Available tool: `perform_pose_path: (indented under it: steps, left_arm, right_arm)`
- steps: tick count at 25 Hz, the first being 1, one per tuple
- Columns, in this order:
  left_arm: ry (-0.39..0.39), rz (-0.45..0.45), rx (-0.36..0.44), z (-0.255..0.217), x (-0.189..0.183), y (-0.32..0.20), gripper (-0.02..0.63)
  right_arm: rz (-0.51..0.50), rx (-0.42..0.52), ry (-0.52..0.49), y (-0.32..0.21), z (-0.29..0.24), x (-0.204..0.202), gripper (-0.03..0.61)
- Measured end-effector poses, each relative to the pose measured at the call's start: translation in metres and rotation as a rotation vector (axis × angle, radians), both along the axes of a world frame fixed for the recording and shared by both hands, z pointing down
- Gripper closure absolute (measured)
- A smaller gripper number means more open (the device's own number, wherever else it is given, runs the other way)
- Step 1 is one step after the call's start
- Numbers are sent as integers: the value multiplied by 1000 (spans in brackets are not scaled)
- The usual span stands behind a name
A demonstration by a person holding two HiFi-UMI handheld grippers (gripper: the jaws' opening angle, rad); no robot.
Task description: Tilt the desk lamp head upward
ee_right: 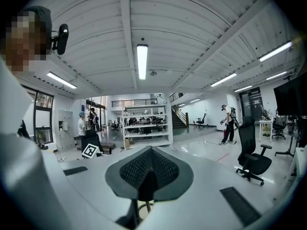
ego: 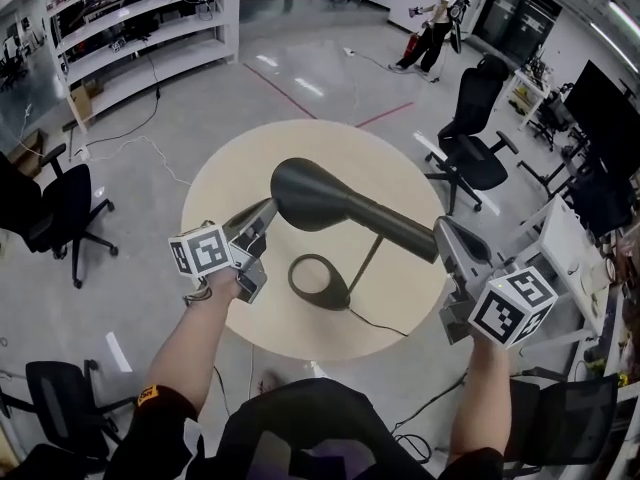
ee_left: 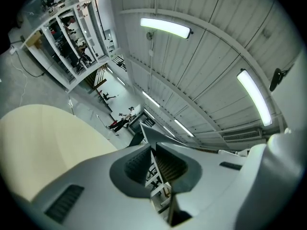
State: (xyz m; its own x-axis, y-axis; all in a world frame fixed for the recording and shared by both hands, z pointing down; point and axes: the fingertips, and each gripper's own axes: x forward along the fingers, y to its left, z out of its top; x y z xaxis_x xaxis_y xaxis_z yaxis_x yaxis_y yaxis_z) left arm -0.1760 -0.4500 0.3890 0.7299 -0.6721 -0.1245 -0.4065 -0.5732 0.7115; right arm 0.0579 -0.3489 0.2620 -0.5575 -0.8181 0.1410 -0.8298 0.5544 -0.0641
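Round beige surface (ego: pixel 230 168) carries the lamp's ring base (ego: pixel 338 296) at centre, the desk lamp head (ego: pixel 330 203) aiming toward ten o'clock; with left tongs (ego: pixel 265 214) and right tongs (ego: pixel 441 227) both pressed together, empty, I'd push up under its wide end slowly, steadying the three-o'clock end.

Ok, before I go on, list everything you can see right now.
Table: one, beige, round, centre.
Desk lamp: one, dark grey, standing on the table on a ring base.
Cable: one, black, from the lamp base over the table's near edge.
Office chairs: at least five, black, around the table.
Shelving: one, white, far left.
Person: one, far right.
Left gripper: grey, jaws together, by the lamp head.
Right gripper: grey, jaws together, by the lamp arm's end.
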Motion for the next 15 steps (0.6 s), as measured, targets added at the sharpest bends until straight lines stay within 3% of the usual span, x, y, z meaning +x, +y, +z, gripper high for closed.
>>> perform_pose_path:
  steps: [15]
  left_arm:
    - [-99,-63,215,-92,0,-9,540]
  right_arm:
    - [37,-55,-43,4,38,20,565]
